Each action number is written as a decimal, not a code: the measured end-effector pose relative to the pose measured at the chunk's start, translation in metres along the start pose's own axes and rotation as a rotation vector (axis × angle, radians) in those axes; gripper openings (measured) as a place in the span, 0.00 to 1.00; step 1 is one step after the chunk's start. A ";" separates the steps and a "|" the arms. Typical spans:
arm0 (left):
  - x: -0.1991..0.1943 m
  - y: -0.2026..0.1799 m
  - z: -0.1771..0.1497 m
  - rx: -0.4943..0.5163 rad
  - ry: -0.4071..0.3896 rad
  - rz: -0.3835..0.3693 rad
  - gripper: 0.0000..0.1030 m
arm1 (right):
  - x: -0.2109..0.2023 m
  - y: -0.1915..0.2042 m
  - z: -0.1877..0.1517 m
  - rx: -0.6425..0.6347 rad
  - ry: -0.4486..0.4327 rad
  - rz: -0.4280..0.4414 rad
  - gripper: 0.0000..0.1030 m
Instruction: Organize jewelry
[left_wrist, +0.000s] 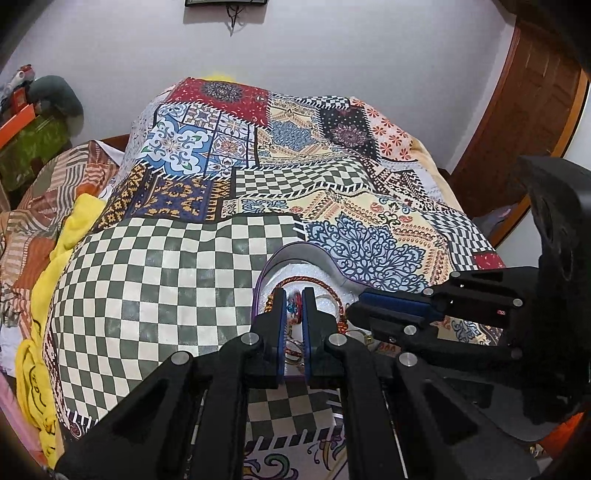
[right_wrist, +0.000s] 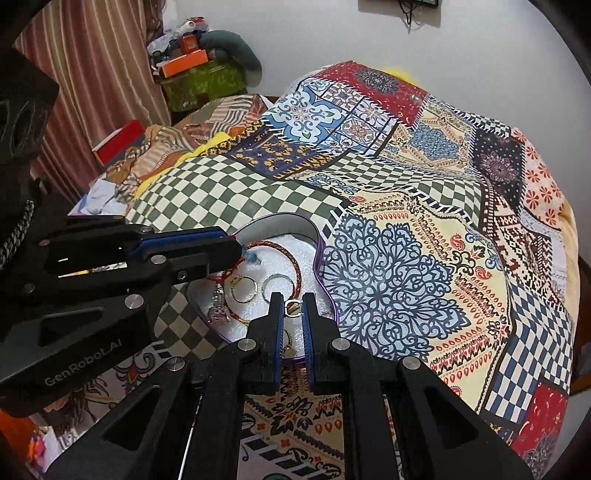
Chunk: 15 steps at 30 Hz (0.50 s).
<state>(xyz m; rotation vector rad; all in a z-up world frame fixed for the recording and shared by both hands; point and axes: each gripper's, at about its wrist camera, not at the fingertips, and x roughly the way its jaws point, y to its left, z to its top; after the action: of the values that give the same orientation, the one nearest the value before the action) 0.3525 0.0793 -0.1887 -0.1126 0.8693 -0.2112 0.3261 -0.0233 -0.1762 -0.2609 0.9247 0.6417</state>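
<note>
A purple-rimmed heart-shaped tin (right_wrist: 319, 236) with white foam lining lies on the patchwork bedspread. Inside it are a red-gold braided bangle (right_wrist: 295, 264), thin gold rings (right_wrist: 247, 290) and a silver ring (right_wrist: 277, 282). My left gripper (left_wrist: 294, 299) is shut on a small red and blue beaded piece (left_wrist: 294, 298) over the tin; from the right wrist view its tip (right_wrist: 236, 251) holds a blue tassel on a red thread. My right gripper (right_wrist: 292, 306) is shut on a small gold ring (right_wrist: 292, 307) above the tin's near side.
The patchwork bedspread (right_wrist: 406, 258) covers a bumpy bed. Crumpled clothes and a yellow cloth (left_wrist: 40, 295) lie at the left. Boxes (right_wrist: 192, 62) and a striped curtain (right_wrist: 96, 74) stand at the back left. A wooden door frame (left_wrist: 524, 103) is at the right.
</note>
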 end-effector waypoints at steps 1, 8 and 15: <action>0.000 0.000 -0.001 -0.001 0.000 0.004 0.05 | 0.000 0.001 0.000 -0.004 0.000 -0.003 0.08; -0.007 0.000 -0.001 -0.003 -0.008 0.012 0.05 | 0.001 0.004 0.000 -0.023 0.019 -0.009 0.08; -0.034 -0.001 -0.007 -0.017 -0.044 0.054 0.24 | -0.014 0.006 0.001 -0.027 -0.001 -0.045 0.25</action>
<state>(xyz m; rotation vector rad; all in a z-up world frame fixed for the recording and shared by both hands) 0.3258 0.0863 -0.1674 -0.1094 0.8298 -0.1506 0.3169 -0.0232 -0.1642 -0.3051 0.9073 0.6131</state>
